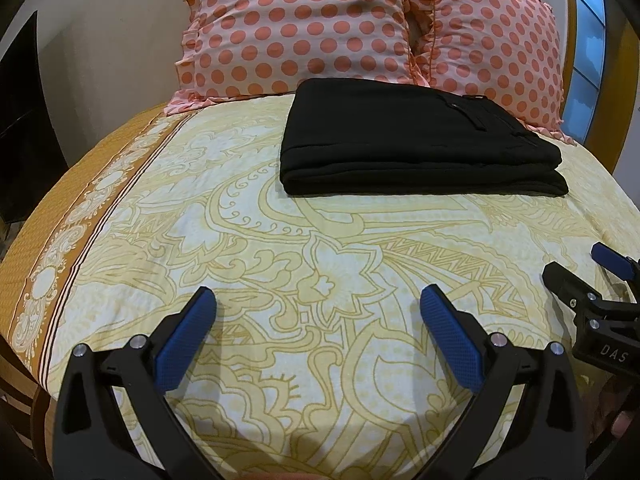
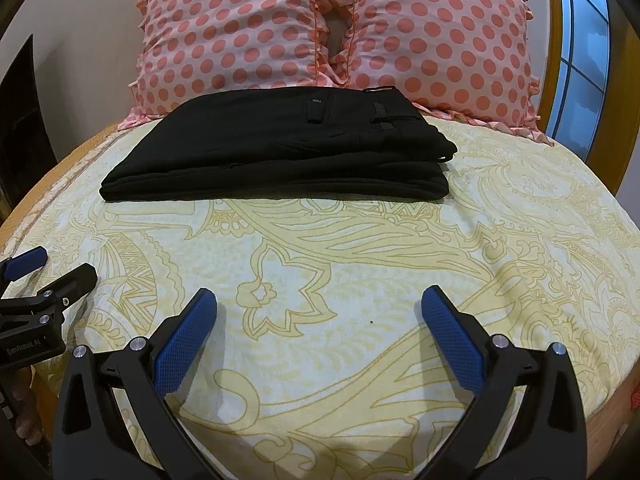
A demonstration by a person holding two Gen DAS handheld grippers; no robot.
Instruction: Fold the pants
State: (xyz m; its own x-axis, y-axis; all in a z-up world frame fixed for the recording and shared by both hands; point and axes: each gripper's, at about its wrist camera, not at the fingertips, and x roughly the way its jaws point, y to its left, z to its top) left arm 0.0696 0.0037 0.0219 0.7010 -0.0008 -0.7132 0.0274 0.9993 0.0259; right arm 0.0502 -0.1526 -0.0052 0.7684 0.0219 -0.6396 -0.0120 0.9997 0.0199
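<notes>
Because the black pants [image 2: 276, 148] lie already folded into a soft, limp stack in the upper middle of the frame, just before the dotted pillows [image 2: 332, 28], any hold belongs on the thick near edge. Both the left gripper [image 1: 318, 316] and right gripper [image 2: 319, 316] stand wide apart and empty, seemingly clear of the bedsheet [image 2: 360, 280].

Folded black pants [image 1: 420, 140] on patterned bedsheet [image 1: 260, 240], 2 polka-dot pillows [image 1: 296, 28] behind, left hand-held gripper [image 1: 318, 304] spread wide

One pants [image 1: 416, 136], two pillows [image 1: 292, 28], two tools [image 1: 318, 300].
</notes>
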